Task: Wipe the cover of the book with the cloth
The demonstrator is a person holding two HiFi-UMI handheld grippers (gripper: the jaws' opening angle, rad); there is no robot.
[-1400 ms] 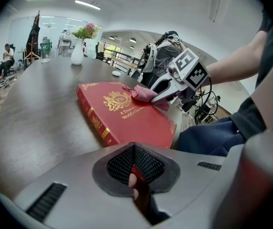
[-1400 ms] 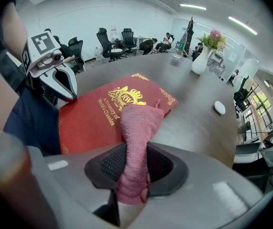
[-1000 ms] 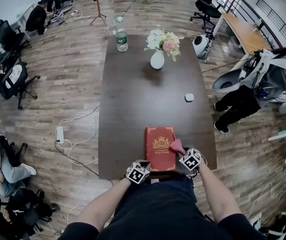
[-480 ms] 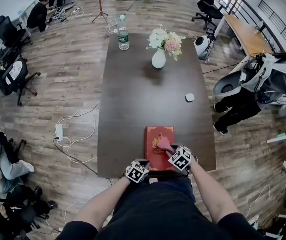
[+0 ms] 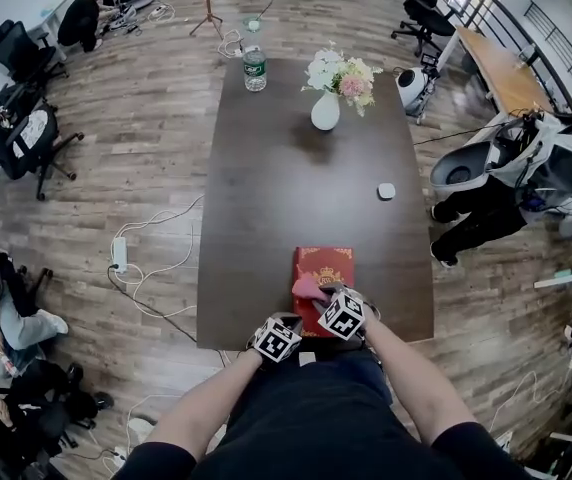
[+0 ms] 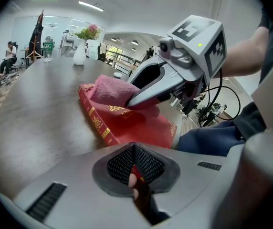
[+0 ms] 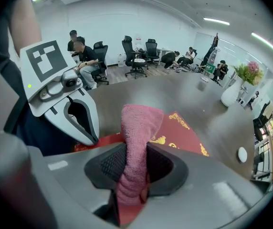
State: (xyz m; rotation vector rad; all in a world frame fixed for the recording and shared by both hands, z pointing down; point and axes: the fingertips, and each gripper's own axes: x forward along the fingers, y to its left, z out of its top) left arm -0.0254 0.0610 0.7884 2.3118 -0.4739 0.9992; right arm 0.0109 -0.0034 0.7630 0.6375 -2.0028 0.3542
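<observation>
Right gripper (image 7: 135,173) has its jaws clamped on the pink cloth (image 7: 139,128), pressing it onto the red book (image 5: 328,262). Left gripper (image 6: 134,173) pinches the book's near edge.

No word or number can be read anywhere. The red book (image 5: 324,268), low centre of the head view, bears a gold crest and gold lettering on its cover and gold marks on its spine, all too small or blurred to make out. The bottle (image 5: 254,69) at the top has a green label, illegible. The marker cubes (image 5: 277,339) show black-and-white square patterns, not letters.
</observation>
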